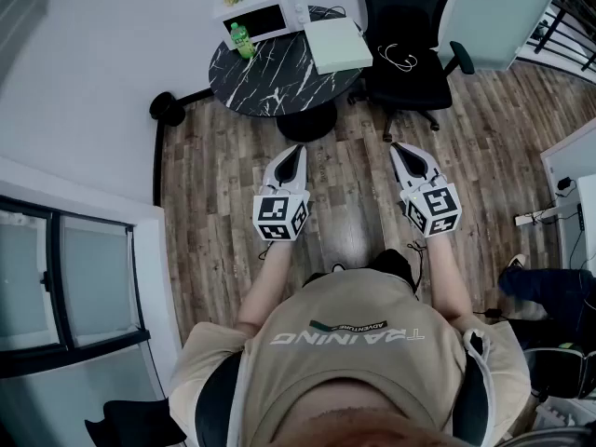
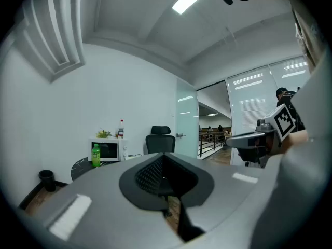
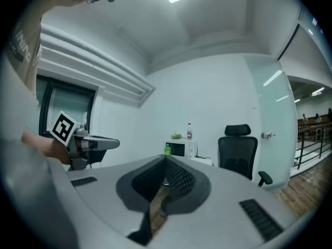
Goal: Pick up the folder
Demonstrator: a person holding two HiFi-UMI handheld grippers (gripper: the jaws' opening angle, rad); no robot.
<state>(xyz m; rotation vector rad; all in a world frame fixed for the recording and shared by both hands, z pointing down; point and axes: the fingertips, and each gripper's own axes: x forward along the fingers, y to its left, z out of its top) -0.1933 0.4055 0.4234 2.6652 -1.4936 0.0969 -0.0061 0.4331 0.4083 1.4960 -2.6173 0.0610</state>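
Observation:
The folder (image 1: 337, 43), pale and flat, lies on the right side of a round black marble table (image 1: 275, 87) at the far end of the room. Both grippers hang over the wooden floor, well short of the table and pointing toward it. My left gripper (image 1: 299, 148) is shut with nothing in it, and its jaws meet in the left gripper view (image 2: 165, 178). My right gripper (image 1: 398, 147) is also shut and empty, jaws together in the right gripper view (image 3: 165, 183). Each gripper shows in the other's view, apart from it.
On the table stand a white microwave (image 1: 263, 12) and a green bottle (image 1: 241, 39). A black office chair (image 1: 410, 45) is right of the table. A black bin (image 1: 168, 108) sits by the left wall. A power strip (image 1: 535, 217) lies on the floor at right.

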